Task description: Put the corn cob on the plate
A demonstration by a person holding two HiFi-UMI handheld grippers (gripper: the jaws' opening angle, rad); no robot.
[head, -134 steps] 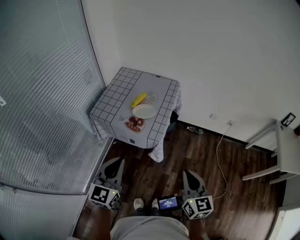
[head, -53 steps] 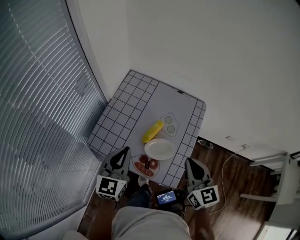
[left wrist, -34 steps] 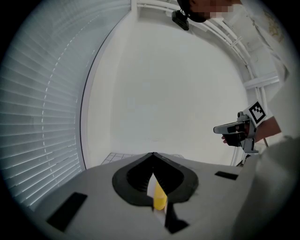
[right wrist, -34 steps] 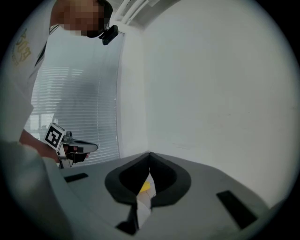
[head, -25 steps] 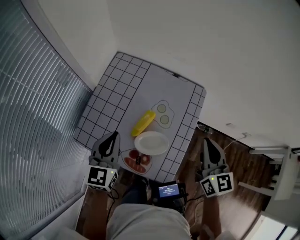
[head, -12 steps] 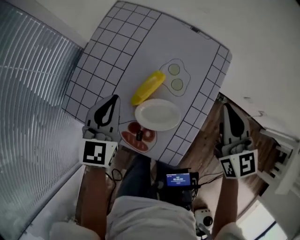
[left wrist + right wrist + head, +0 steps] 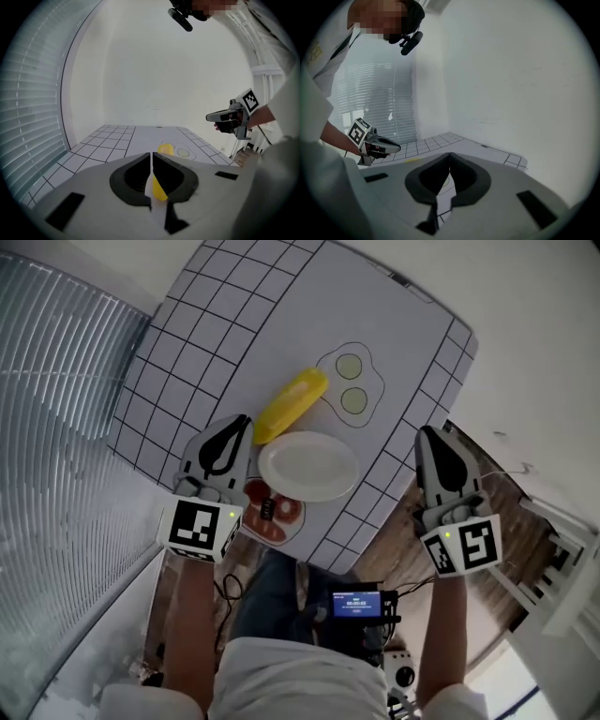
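The small table, covered in a grid-print cloth, fills the top of the head view, and the two hand-held grippers hang over its near side. The left gripper has its jaws pressed together on nothing, its tip just beside the plate's left rim and the corn cob's near end. The right gripper, likewise closed and empty, is off the table's right edge, apart from both. The white plate is bare, and the yellow corn cob lies on the cloth just beyond the plate's far-left rim.
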